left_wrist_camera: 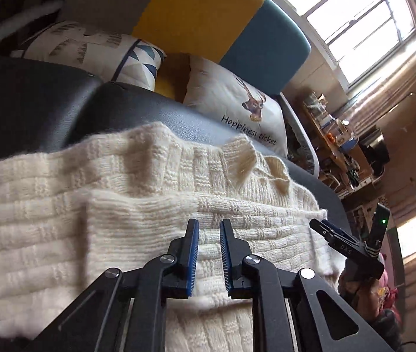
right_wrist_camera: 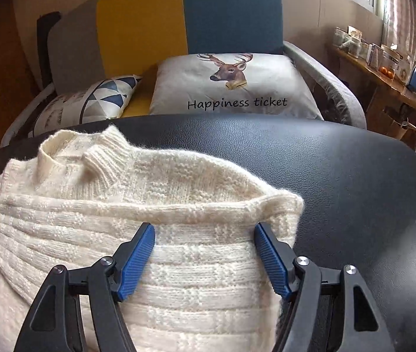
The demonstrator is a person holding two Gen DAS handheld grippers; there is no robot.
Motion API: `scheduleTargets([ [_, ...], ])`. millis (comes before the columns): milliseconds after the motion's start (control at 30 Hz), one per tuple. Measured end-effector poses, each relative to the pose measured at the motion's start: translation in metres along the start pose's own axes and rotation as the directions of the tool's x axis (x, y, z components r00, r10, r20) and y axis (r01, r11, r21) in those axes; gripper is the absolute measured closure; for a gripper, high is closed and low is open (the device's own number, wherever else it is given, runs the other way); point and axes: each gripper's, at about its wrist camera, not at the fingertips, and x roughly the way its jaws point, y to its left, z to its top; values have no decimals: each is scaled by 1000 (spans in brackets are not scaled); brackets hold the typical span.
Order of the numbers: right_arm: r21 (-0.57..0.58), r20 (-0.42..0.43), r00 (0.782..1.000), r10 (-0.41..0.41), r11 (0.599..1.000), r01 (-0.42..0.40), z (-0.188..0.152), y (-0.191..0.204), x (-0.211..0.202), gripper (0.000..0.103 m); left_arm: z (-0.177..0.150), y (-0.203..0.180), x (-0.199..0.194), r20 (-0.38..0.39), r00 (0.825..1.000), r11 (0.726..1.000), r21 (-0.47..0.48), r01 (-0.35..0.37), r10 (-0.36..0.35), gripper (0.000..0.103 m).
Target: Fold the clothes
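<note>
Cream knit sweater (right_wrist_camera: 149, 234) lies flat on black leather surface (right_wrist_camera: 340, 176), partly folded: one layer lapped over body. Collar (right_wrist_camera: 102, 158) points away toward the deer cushion (right_wrist_camera: 231, 85); long axis runs near-to-far. Right tool (right_wrist_camera: 205, 228) spread wide over the folded edge; left tool (left_wrist_camera: 209, 226) nearly closed, pinching nothing. Judgement: grip both layers at edge, keep fold line straight
</note>
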Motion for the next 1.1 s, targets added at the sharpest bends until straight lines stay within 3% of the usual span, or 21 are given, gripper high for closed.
scheduleTargets([
  [67,-13,23,997,70,998,-69,-2,25,-16,31,-5,7,-17,22,1000,1000,-9,0,1,85],
  [167,-51,-1,991,135,990,-135,-9,64,-23,31,-14,8,-19,-7,1000,1000,14,-14,15,85],
  [267,-76,-43,990,132,988,-135,-26,94,-19,31,-22,11,-9,-42,997,997,43,-58,60,85],
  [333,-91,-104,991,80,992,-90,-39,102,-6,31,-26,17,1,-62,994,995,47,-90,93,86],
  [467,-85,-81,994,69,994,-76,-43,102,-7,30,-24,31,-16,-43,999,997,-74,-31,28,87],
  [533,-37,-57,992,108,993,-110,-40,102,-21,30,-29,37,-37,-3,1000,994,-106,-15,15,85],
  [600,-4,-34,986,161,987,-161,-39,106,-34,30,-36,56,-62,28,999,979,-200,31,-26,84],
  [667,11,-12,973,228,974,-228,-43,114,-45,30,-48,88,-95,88,995,946,-318,67,-41,82],
  [733,16,-19,964,263,965,-263,-51,126,-47,30,-62,129,-136,166,986,892,-443,93,-21,81],
  [833,4,-51,955,292,956,-292,-67,151,-42,30,-86,195,-200,258,961,802,-592,77,97,81],
  [900,-8,-67,949,307,951,-309,-71,167,-40,30,-102,238,-240,295,939,726,-683,80,174,81],
  [1033,-61,-71,941,332,940,-336,-68,200,-41,30,-126,301,-293,334,898,590,-800,110,286,77],
  [1100,-99,-71,940,335,935,-341,-62,217,-43,30,-132,322,-302,351,892,538,-829,154,286,73],
])
